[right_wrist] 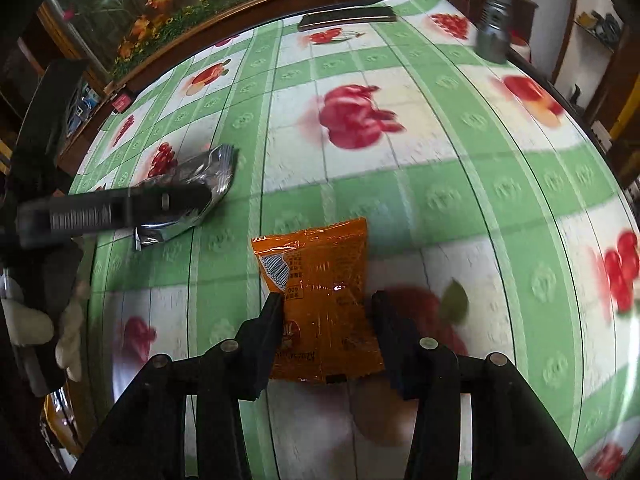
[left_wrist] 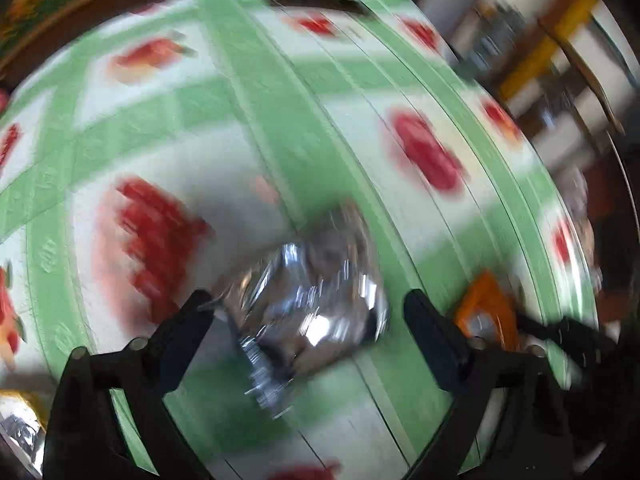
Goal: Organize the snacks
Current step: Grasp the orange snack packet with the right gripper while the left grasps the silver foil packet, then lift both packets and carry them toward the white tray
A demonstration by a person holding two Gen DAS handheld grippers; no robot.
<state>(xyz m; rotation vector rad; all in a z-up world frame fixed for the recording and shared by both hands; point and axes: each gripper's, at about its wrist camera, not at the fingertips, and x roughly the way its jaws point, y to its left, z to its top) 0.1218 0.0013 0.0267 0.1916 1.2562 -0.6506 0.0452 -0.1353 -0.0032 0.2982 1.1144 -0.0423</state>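
A crinkled silver snack packet (left_wrist: 308,312) lies on the green checked tablecloth (left_wrist: 280,120), blurred in the left wrist view. My left gripper (left_wrist: 308,300) stands open around it, one fingertip near its crimped end and the other clear of it. An orange snack packet (right_wrist: 320,288) lies flat on the cloth, and my right gripper (right_wrist: 327,300) is shut on its lower half, one finger at each side edge. The right wrist view also shows the silver packet (right_wrist: 200,176) at the left, under a finger (right_wrist: 172,200) of the left gripper. The orange packet (left_wrist: 484,308) appears at the right of the left wrist view.
A dark flat object (right_wrist: 348,18) lies near the table's far edge, and a grey cylinder (right_wrist: 494,20) stands at the far right. A wooden rail (right_wrist: 240,8) borders the back. Another silver packet (left_wrist: 20,432) sits at the lower left. A gloved hand (right_wrist: 68,332) holds the left gripper.
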